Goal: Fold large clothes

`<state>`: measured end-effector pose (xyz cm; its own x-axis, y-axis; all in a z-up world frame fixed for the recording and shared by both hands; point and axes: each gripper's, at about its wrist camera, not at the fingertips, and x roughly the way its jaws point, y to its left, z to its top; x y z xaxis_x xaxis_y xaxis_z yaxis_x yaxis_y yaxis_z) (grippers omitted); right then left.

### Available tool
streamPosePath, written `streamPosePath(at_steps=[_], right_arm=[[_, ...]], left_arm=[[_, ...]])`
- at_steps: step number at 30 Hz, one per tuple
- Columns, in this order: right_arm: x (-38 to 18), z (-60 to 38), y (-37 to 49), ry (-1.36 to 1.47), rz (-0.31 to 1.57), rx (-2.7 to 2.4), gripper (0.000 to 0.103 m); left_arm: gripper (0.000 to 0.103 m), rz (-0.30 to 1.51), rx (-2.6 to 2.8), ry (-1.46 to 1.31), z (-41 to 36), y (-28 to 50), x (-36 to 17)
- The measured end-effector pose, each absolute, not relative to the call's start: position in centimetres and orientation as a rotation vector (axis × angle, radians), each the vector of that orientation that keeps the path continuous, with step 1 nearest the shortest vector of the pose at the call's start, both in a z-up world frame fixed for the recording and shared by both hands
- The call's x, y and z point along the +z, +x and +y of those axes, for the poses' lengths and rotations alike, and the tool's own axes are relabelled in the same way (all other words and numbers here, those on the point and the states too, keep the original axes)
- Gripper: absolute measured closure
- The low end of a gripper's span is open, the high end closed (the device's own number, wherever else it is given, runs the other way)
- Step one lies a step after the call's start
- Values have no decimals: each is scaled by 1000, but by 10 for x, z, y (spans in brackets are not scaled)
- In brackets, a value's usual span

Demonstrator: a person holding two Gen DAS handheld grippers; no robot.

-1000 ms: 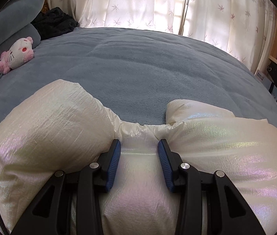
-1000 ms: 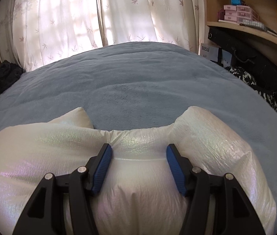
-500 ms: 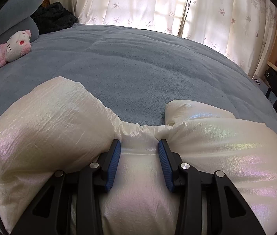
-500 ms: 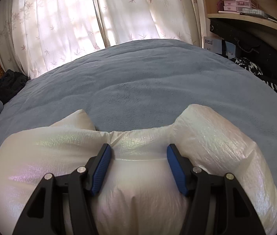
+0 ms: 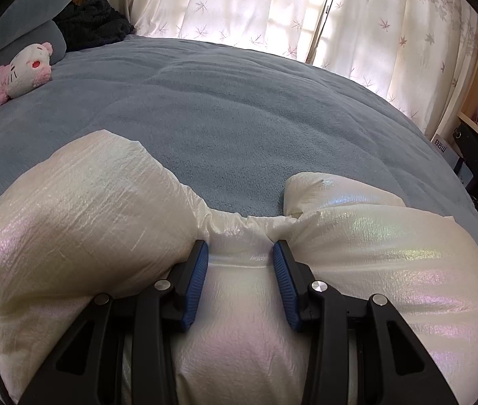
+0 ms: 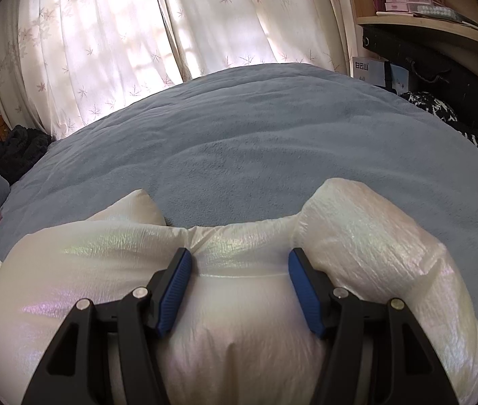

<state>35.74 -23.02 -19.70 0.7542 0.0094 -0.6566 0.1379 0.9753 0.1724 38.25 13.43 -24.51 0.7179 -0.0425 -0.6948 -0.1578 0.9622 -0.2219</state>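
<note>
Left tool (image 5: 240,256) and right tool (image 6: 240,263) each clamped on puffy white jacket (image 5: 391,253), blue bed (image 5: 239,118)

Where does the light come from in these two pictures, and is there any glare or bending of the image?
Left wrist view: daylight through the curtains overexposes them; rainbow sheen on the white jacket. Right wrist view: same backlight from the curtains, and the fisheye bends the blue bed into a dome; corners are dark.

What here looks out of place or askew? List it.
Little stands out. The puffy white jacket bunches unevenly where the left claw and right claw pinch it. A pink plush toy lies on the blue bedspread; dark clothing is heaped behind.
</note>
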Motion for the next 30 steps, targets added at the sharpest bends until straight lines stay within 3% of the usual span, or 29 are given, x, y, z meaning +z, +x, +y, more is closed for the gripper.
streamPosePath(at_steps=[19,27,30], right_arm=[[-201,-264,351,435,694,117,42],[-199,-256,356,397,734,86,41],[-193,-246,361,318,812,38,40]], left_arm=[[64,770,-109,-418,166,380,-245],[65,796,-89,-406,163,383,-241],[64,801,2,-283,152,377,-224]])
